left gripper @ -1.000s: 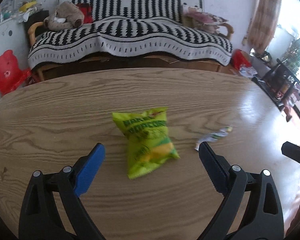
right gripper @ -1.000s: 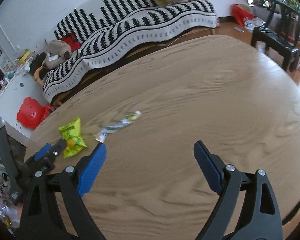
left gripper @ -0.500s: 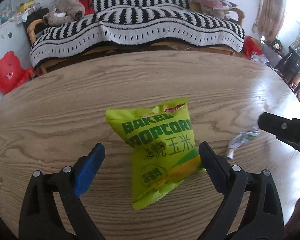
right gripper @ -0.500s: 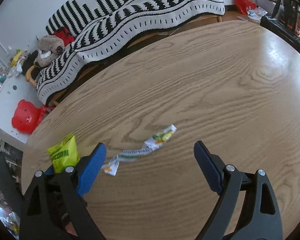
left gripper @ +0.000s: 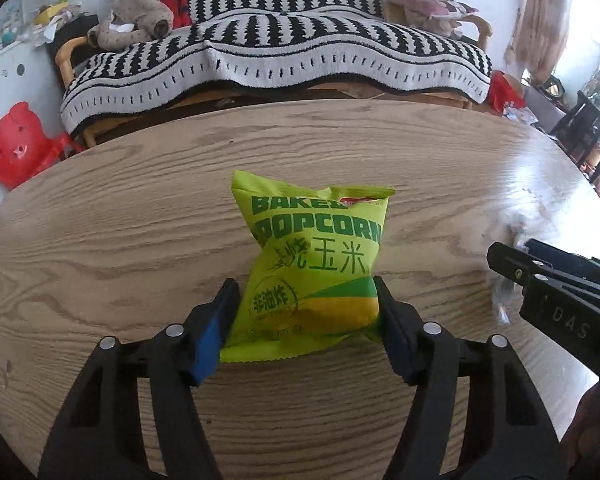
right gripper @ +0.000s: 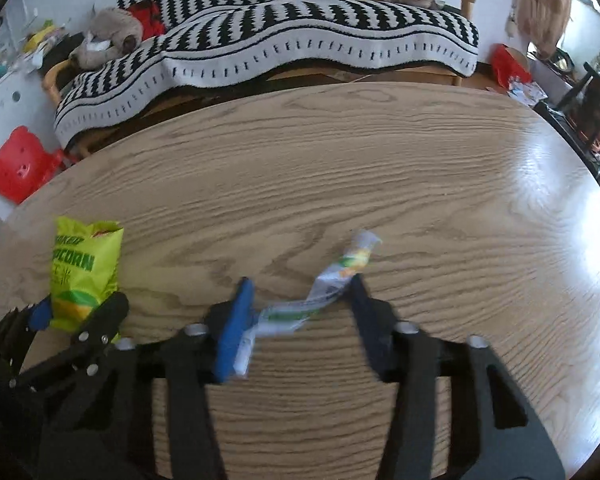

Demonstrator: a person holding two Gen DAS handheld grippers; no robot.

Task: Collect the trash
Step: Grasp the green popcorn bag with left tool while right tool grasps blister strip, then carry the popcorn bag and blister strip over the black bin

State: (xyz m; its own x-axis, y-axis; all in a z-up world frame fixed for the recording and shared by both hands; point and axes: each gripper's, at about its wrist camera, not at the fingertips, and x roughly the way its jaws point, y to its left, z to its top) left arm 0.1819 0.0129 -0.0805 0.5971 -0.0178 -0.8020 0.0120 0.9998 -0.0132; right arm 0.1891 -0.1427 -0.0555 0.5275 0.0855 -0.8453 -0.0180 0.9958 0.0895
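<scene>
Left wrist view: your left gripper (left gripper: 305, 294) has just been closing, and its blue pads now press the lower corners of the green snack bag (left gripper: 314, 264), one on each side. Bag reads "BAKED POPCORN" in dark green, with Chinese characters below and a round stamp-like mark near the bottom; yellow and green band across the foot. Glossy film, puffed, top seam crumpled. It stands on the table (left gripper: 100, 240), nearly upright.

Right wrist view: your right gripper (right gripper: 300, 292) has also just been closing. A twisted white wrapper (right gripper: 324, 296) with green and yellow print lies slantwise between the fingers; the left blue pad touches its near end, the far pad meets its upper part. Frame is blurred, so whether both pads truly pinch it you cannot tell. Print too small to read. In the left wrist view the right gripper's black side shows the letters "DAS".

Table: pale oak-look top, strong wavy grain, rounded edge, bright glare on the right side.

Beyond the table: a wooden-armed sofa (left gripper: 276, 60) under a black-and-white striped knit throw, a brown plush toy (left gripper: 134, 24) at its left end, cushions at the right. Red bear-shaped plastic piece (left gripper: 14, 144) by the white wall, left. Dark chair (right gripper: 596, 112) and a curtain at far right.
</scene>
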